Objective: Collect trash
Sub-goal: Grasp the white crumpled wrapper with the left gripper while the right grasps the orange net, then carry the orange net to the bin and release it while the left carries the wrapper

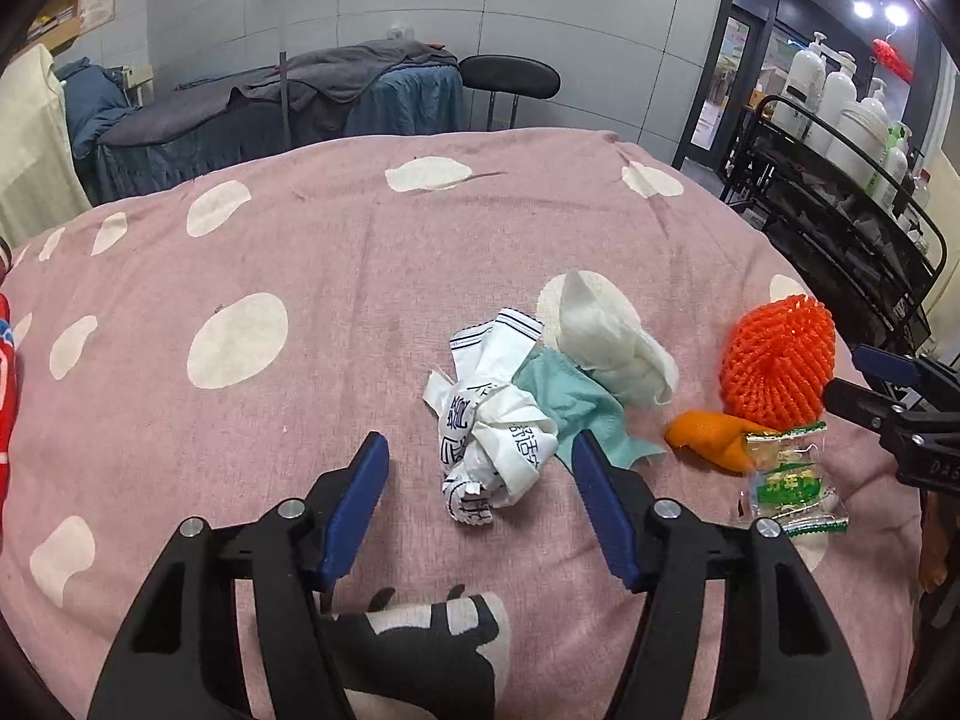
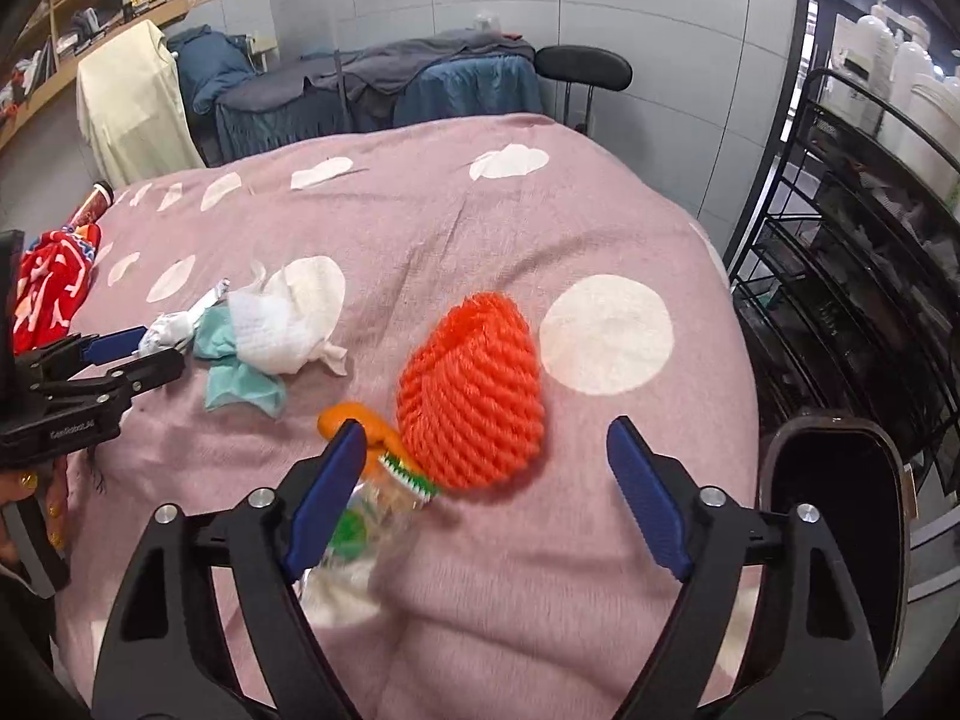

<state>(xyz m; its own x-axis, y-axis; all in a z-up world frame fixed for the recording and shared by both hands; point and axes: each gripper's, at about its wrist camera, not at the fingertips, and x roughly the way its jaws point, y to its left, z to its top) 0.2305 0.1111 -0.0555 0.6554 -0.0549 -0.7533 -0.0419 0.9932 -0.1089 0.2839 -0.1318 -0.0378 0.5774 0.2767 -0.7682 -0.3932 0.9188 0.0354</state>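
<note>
Trash lies on a pink spotted bed cover (image 1: 336, 276). A crumpled printed white wrapper (image 1: 489, 420) sits between the fingers of my open left gripper (image 1: 477, 450). Behind it lie a teal scrap (image 1: 576, 402) and a white tissue wad (image 1: 606, 342). To the right are an orange foam net (image 1: 777, 360), an orange peel (image 1: 711, 438) and a clear green-printed wrapper (image 1: 786, 480). My right gripper (image 2: 486, 438) is open, its fingers either side of the foam net (image 2: 474, 396); the peel (image 2: 354, 420) and the wrapper (image 2: 360, 516) are by its left finger.
A dark bin (image 2: 834, 516) stands at the bed's right edge. A black wire rack with white bottles (image 1: 852, 180) stands beyond it. A red patterned cloth (image 2: 51, 288) lies at the left edge. A black-and-white print (image 1: 432, 642) lies beneath my left gripper.
</note>
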